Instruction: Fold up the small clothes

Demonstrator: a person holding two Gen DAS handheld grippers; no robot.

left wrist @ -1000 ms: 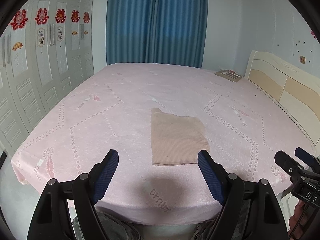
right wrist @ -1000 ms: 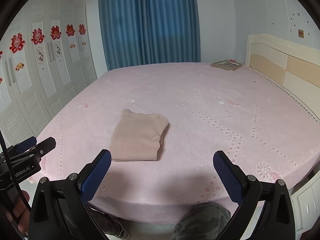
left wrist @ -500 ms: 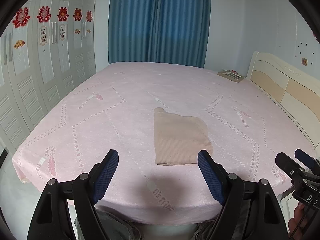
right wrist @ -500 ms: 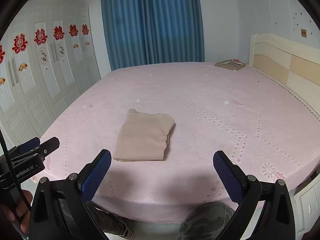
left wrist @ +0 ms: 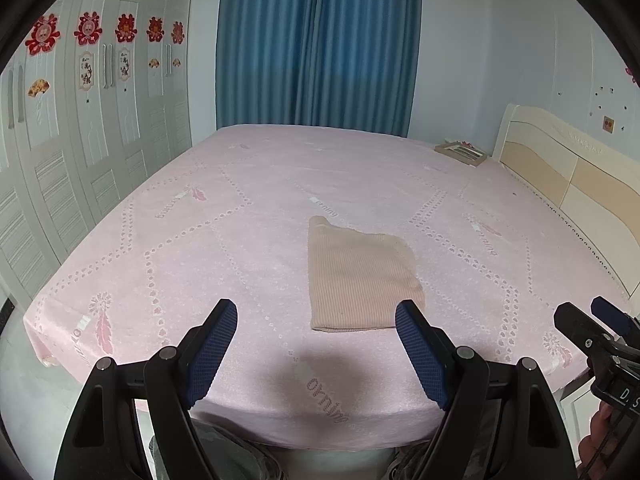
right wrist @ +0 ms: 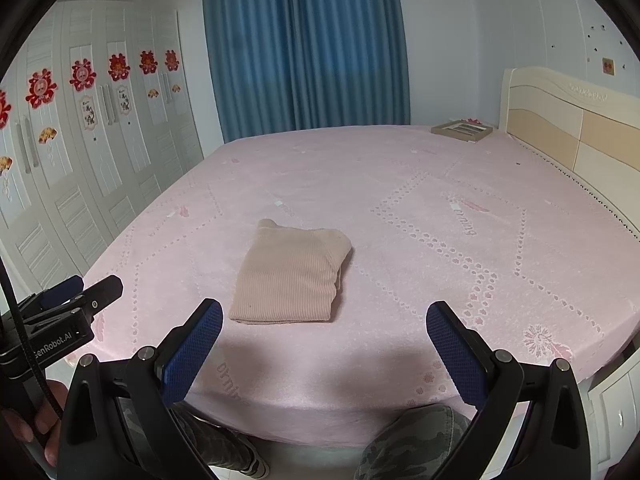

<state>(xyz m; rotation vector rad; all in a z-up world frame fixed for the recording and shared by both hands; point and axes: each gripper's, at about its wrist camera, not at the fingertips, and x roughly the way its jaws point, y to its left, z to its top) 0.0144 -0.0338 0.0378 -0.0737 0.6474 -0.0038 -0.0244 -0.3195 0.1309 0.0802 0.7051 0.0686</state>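
Note:
A beige knitted garment (left wrist: 360, 280) lies folded into a neat rectangle on the pink bed (left wrist: 240, 240), near its front edge. It also shows in the right wrist view (right wrist: 290, 274). My left gripper (left wrist: 316, 320) is open and empty, held back from the bed's front edge, short of the garment. My right gripper (right wrist: 324, 322) is open and empty, also back from the bed edge. Each gripper shows at the side of the other's view: the right one (left wrist: 592, 330) and the left one (right wrist: 76, 294).
A flat picture frame (left wrist: 462, 152) lies at the bed's far right corner by the cream headboard (left wrist: 568, 176). White wardrobe doors (left wrist: 60, 160) stand on the left, blue curtains (left wrist: 316, 48) behind. A white nightstand (right wrist: 616, 404) sits at the right.
Both grippers have drawn back and risen slightly from the bed, so the folded garment sits farther away. The garment has not moved.

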